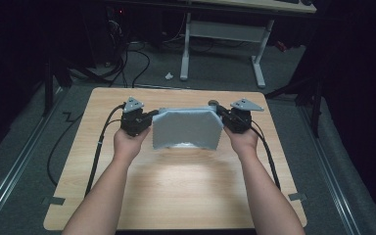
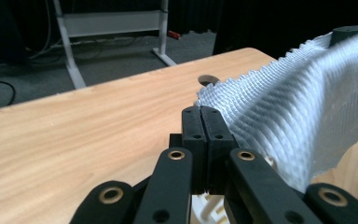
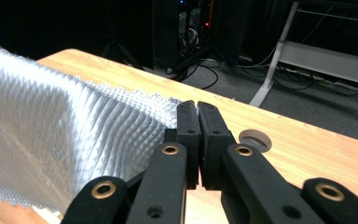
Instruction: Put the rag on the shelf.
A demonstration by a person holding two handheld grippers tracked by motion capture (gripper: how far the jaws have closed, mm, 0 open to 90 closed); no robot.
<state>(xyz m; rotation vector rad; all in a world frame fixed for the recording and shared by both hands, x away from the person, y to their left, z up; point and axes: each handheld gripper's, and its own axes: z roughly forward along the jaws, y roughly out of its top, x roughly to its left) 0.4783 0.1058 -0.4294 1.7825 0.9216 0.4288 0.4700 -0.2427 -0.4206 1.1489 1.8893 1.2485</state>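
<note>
**Cloth lifted by two corners, not yet laid or folded**

My left claw (image 2: 200,114) is clenched on one upper corner of the pale blue cloth (image 1: 187,128), and my right claw (image 3: 198,109) is clenched on the opposite one. Between them the cloth hangs stretched above the far half of the wooden table (image 1: 176,191), its lower edge near the surface. I judge the pick-up done; spreading or folding remains.

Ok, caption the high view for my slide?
Left gripper and right gripper each pinch a cloth corner, holding it above the table.
</note>
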